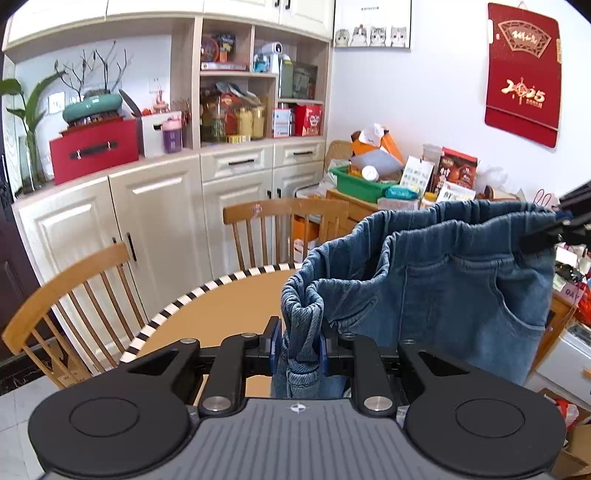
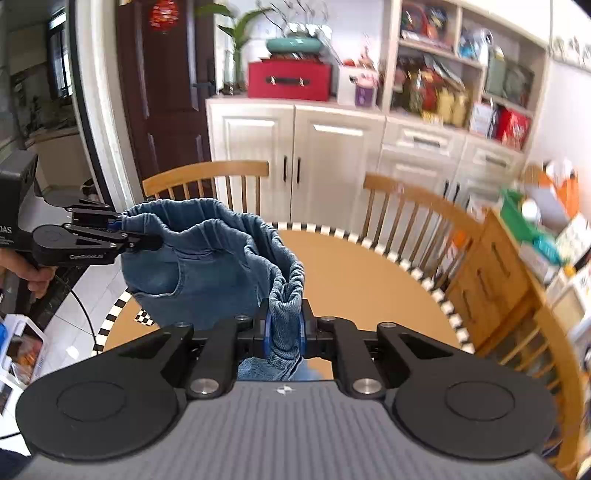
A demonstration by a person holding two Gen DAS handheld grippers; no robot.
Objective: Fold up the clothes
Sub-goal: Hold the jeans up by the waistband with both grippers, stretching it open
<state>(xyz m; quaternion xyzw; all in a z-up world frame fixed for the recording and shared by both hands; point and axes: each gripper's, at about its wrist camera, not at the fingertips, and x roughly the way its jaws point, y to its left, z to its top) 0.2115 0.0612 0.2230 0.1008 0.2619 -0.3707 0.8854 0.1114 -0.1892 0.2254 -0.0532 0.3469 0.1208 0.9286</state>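
Over the round counter (image 1: 221,310) the jeans (image 1: 443,288) hang by their waistband, bunched tight between the left gripper (image 1: 298,347) fingers and right gripper (image 2: 284,332) fingers; such thick, uneven bunches might slip free and crumple.

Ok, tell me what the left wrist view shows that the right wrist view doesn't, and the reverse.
Only the left wrist view shows the red wall calendar and the cat picture. Only the right wrist view shows the dark door and the person's hand holding the left gripper. Both show the jeans held by the waistband between the left gripper and right gripper, above the round table.
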